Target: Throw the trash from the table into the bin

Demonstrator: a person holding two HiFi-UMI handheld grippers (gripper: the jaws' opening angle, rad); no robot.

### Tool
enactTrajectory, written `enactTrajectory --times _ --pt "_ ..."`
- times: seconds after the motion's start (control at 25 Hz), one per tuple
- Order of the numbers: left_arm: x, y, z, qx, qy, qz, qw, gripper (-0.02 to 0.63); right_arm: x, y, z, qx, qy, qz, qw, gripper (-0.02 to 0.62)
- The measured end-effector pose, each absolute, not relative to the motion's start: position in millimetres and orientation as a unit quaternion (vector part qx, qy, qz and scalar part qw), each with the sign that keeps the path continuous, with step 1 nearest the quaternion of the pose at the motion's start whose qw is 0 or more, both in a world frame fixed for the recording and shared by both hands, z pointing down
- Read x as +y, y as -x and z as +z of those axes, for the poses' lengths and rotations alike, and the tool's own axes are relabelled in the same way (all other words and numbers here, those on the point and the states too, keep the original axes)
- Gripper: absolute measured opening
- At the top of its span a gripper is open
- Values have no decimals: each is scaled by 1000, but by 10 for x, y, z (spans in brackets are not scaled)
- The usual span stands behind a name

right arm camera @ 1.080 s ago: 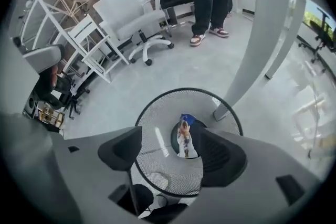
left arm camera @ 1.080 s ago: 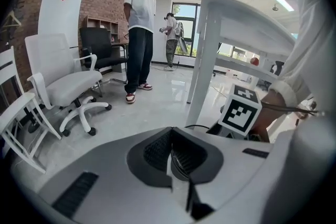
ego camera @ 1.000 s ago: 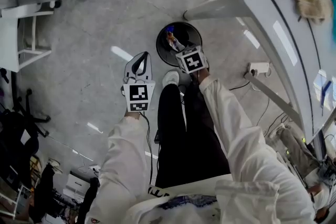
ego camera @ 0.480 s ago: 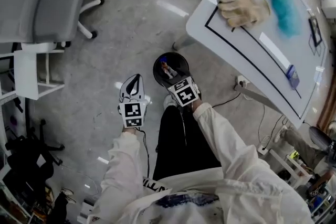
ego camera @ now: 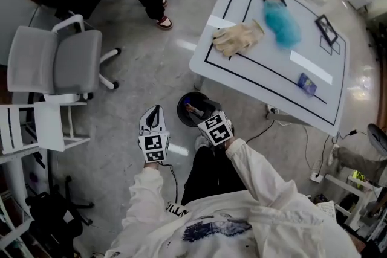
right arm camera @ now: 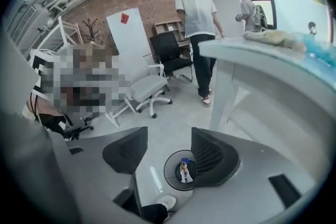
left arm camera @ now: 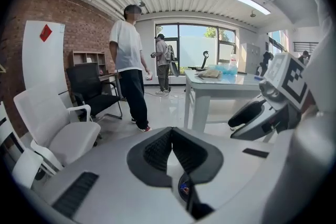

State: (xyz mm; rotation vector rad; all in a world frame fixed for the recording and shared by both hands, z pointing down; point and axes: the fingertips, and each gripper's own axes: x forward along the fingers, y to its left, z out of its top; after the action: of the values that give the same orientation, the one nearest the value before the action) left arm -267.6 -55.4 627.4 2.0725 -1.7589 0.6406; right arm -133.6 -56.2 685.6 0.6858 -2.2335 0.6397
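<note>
Both grippers had risen from the bin (ego camera: 182, 107) beside the table (ego camera: 266, 78): your left gripper (left arm camera: 171, 135) pressed together on nothing, your right gripper (right arm camera: 168, 148) spread, empty, its jaws just narrowing. The glove (ego camera: 237, 37) on the table looked limp and light; pinching its cuff seemed best.

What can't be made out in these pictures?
- Trash in the bin: too small in every view to identify.
- Blue item on the table: too small, head view.
- Bin, left gripper view: nearly all hidden behind the left gripper.
- Right gripper view, left side: a mosaic patch covers what is there.
</note>
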Motion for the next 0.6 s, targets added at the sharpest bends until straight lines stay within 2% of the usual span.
enactTrajectory --times 0.2,0.6 --pt "-626 2427 5824 -596 -756 227 147 8 -697 944 6189 -864 -316 237 312 235" --pt "-766 2086 5142 -582 -777 209 118 8 -872 141 5354 -843 -416 220 262 122"
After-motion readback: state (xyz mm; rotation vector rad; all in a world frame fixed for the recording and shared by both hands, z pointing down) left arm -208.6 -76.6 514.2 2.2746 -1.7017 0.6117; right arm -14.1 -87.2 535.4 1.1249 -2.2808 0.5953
